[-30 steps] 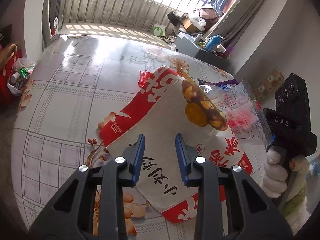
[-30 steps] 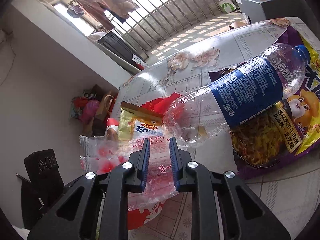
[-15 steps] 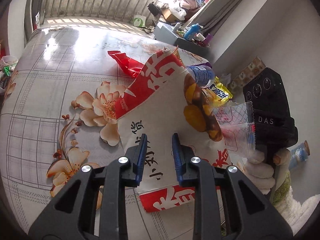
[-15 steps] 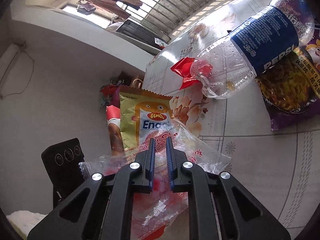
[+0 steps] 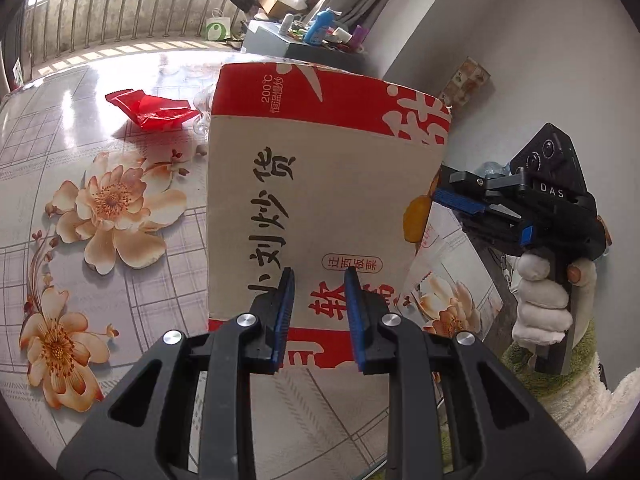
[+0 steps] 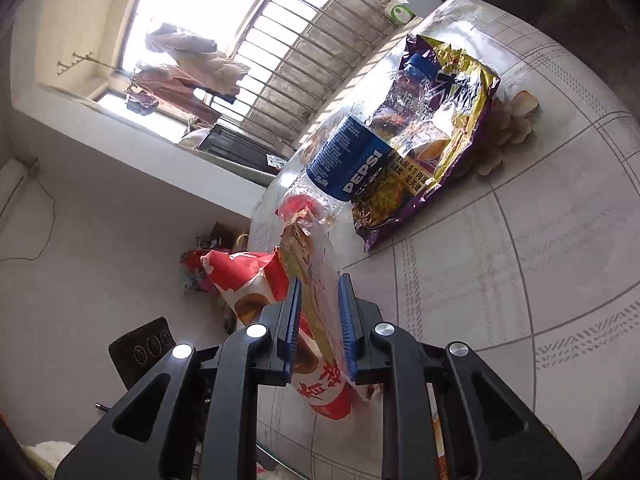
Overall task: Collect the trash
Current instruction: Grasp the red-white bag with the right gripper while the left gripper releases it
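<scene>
The left gripper point(image 5: 319, 304) is parted, with the big paper bag point(image 5: 320, 184) standing on the desk point(image 5: 80, 128) right in front of it. The right gripper point(image 6: 319, 322) is parted too; a clear wrapper point(image 6: 320, 280) hangs between its fingers beside the bag. A red wrapper point(image 5: 154, 109) lies farther back. A Pepsi bottle point(image 6: 360, 160) rests on a purple snack bag point(image 6: 440, 120).
</scene>
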Demonstrator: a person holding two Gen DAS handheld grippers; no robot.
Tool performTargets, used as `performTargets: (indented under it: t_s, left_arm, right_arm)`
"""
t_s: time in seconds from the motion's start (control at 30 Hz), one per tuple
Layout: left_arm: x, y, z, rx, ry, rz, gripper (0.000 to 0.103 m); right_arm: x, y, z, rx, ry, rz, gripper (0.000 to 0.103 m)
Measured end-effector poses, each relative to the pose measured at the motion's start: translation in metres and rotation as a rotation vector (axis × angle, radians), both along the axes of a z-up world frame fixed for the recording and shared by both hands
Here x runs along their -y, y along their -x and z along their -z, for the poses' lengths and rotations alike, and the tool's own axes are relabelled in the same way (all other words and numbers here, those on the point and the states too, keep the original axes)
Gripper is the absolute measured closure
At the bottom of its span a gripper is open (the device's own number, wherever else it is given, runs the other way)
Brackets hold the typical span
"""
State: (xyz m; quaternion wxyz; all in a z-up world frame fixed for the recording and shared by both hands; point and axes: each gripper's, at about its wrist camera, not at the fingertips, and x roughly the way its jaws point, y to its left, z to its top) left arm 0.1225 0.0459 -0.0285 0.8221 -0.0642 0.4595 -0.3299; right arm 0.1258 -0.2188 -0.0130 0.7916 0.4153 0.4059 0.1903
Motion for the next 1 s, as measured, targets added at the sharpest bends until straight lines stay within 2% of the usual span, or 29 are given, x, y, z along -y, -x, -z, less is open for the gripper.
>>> performTargets:
  t_s: [0.07, 0.13, 0.27, 0.5, 0.8, 0.97, 1.0]
  left_arm:
    - [0.005, 0.002, 0.005, -0.004, -0.017, 0.007, 0.081]
    - [0.007, 0.002, 0.010, -0.015, -0.027, 0.007, 0.081]
    - [0.009, 0.000, 0.016, -0.026, -0.035, 0.001, 0.081]
    - [0.009, 0.000, 0.024, -0.026, -0.024, -0.006, 0.081]
    - [0.003, -0.002, 0.033, -0.055, 0.002, -0.024, 0.081]
    - [-0.001, -0.003, 0.036, -0.054, 0.002, -0.030, 0.081]
    - [-0.002, -0.003, 0.036, -0.057, 0.002, -0.036, 0.081]
  right_arm:
    - [0.021, 0.013, -0.010, 0.035, 0.036, 0.070, 0.068]
    - [0.033, 0.026, -0.020, 0.081, 0.053, 0.112, 0.064]
    - [0.032, 0.041, -0.032, 0.153, 0.038, 0.055, 0.058]
    - [-0.028, 0.018, -0.018, 0.089, 0.132, -0.060, 0.058]
    - [-0.062, -0.016, -0.003, 0.068, 0.196, -0.122, 0.058]
    - [-0.081, -0.021, 0.006, 0.045, 0.241, -0.152, 0.068]
    - [-0.084, -0.021, 0.007, 0.045, 0.253, -0.159, 0.074]
